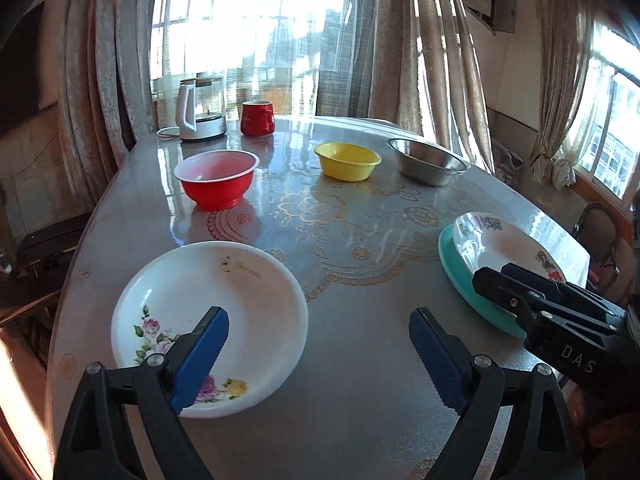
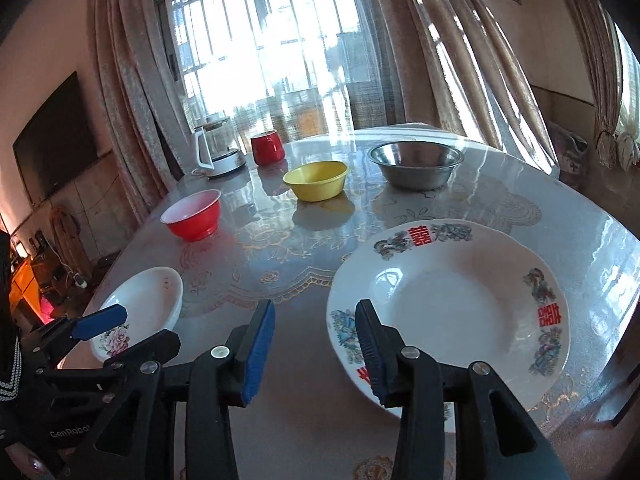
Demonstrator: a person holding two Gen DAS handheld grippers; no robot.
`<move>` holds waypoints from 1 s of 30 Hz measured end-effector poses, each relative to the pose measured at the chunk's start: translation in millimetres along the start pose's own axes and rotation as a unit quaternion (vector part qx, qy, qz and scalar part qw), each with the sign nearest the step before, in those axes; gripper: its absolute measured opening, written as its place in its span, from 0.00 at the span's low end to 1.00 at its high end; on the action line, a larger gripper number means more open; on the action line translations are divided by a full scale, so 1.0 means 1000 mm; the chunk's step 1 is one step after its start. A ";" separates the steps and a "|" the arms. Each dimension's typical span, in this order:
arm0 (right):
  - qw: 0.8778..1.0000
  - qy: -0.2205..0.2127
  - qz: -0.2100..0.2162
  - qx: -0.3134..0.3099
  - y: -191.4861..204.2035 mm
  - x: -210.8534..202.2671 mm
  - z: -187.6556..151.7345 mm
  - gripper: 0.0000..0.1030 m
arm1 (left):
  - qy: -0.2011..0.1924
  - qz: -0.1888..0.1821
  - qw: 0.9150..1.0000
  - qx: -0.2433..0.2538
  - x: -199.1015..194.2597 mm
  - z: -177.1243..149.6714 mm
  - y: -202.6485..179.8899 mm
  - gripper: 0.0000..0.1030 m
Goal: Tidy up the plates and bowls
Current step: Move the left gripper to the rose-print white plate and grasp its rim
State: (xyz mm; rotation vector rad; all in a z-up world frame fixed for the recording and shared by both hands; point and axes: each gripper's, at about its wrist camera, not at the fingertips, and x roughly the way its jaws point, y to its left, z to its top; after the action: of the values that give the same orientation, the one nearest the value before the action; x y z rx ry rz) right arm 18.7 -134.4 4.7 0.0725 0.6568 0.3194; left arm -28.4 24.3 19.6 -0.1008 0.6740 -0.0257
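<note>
- Blue ribbed pads on black plastic arms are seen nearest the lens in both wrist views; the left gripper [image 1: 318, 318] is spread wide, with nothing between its jaws.
- One left pad is seen in front of the flowered white plate [image 1: 208, 332], a shallow glossy dish with pink and yellow roses printed near its rim; whether the pad touches it cannot be told.
- The right gripper [image 2: 316, 312] is parted to a moderate gap and nothing is clamped; only bare tabletop is seen between the pads, and one pad lies across the near rim of the dragon-patterned plate [image 2: 448, 308].
- That plate is white glazed ware with red characters on a broad rim, and it is stacked on a teal plate [image 1: 460, 276] at the table's right side.
- Three bowls are lined up further back, well apart: a red plastic bowl [image 1: 216, 180] with a pale inside, a yellow plastic bowl [image 1: 347, 160] and a shiny steel bowl [image 1: 426, 160].
- The table [image 1: 360, 360] is oval and covered by a glossy sheet over a gold floral pattern.
- A white kettle [image 1: 198, 114] and a red mug [image 1: 257, 118] are set at the far edge, before the curtains [image 1: 420, 40].
</note>
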 end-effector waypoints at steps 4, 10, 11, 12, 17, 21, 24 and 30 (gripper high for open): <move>0.998 0.037 0.051 0.007 0.017 0.026 -0.002 0.44 | -0.009 0.038 0.998 -0.042 -0.003 -0.001 0.035 0.91; 0.989 0.090 0.110 0.033 0.038 0.064 -0.006 0.44 | -0.004 0.107 0.988 -0.108 -0.003 -0.004 0.087 0.91; 0.988 0.095 0.116 0.032 0.043 0.068 -0.006 0.44 | 0.000 0.119 0.986 -0.116 -0.002 -0.005 0.094 0.91; 0.988 0.099 0.119 0.030 0.047 0.072 -0.005 0.44 | 0.005 0.132 0.983 -0.124 -0.001 -0.005 0.101 0.91; 0.987 0.102 0.124 -0.002 0.072 0.082 -0.003 0.44 | 0.019 0.156 0.974 -0.165 0.005 -0.013 0.129 0.91; 0.986 0.108 0.123 -0.023 0.088 0.090 -0.002 0.44 | 0.029 0.161 0.972 -0.167 0.011 -0.016 0.136 0.91; 0.986 0.111 0.121 -0.035 0.096 0.095 -0.002 0.44 | 0.028 0.160 0.973 -0.164 0.012 -0.018 0.136 0.91; 0.985 0.122 0.118 -0.043 0.106 0.106 -0.004 0.44 | 0.038 0.151 0.975 -0.156 0.021 -0.017 0.135 0.89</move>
State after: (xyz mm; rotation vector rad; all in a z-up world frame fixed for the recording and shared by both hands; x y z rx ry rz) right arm 66.5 -1.3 -43.2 0.0288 0.8789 0.5916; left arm -23.9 156.2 -19.8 -0.2994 0.7615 0.3718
